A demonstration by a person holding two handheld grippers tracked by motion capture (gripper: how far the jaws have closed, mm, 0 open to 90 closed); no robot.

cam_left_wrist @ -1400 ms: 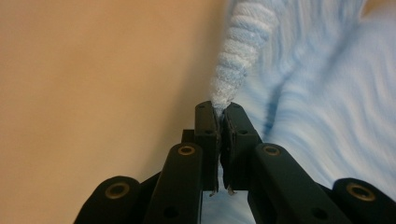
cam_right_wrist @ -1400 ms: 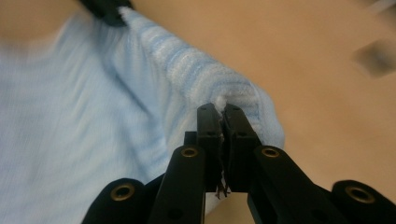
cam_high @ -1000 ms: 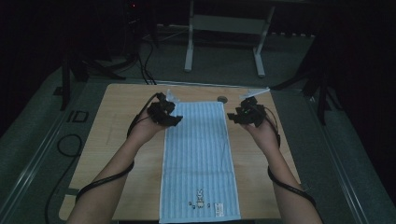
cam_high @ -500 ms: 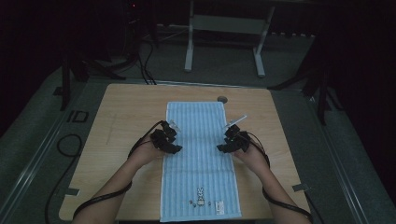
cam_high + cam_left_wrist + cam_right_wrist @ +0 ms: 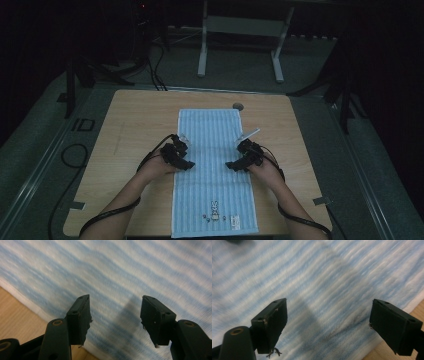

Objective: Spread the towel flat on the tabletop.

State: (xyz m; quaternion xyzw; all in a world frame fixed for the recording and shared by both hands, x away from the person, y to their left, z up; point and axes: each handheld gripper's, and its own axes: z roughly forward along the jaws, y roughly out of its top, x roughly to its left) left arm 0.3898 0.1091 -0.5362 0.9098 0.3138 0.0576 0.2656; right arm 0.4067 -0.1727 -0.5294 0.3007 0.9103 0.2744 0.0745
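Both tongs stand apart with nothing between them. Left tongs (image 5: pixel 186 164) and right tongs (image 5: pixel 231 165) hover over opposite edges of the striped blue towel (image 5: pixel 214 150), spread flat on the wooden counter (image 5: pixel 135 120).

Both forearms reach in from the table's near edge. The left gripper (image 5: pixel 186 163) and right gripper (image 5: pixel 233 164) face each other, jaws apart.

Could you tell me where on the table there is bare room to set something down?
Bare wood lies left of the striped towel and right of it, up to the table edges. It is crowded mid-towel, where the left gripper and right gripper sit.
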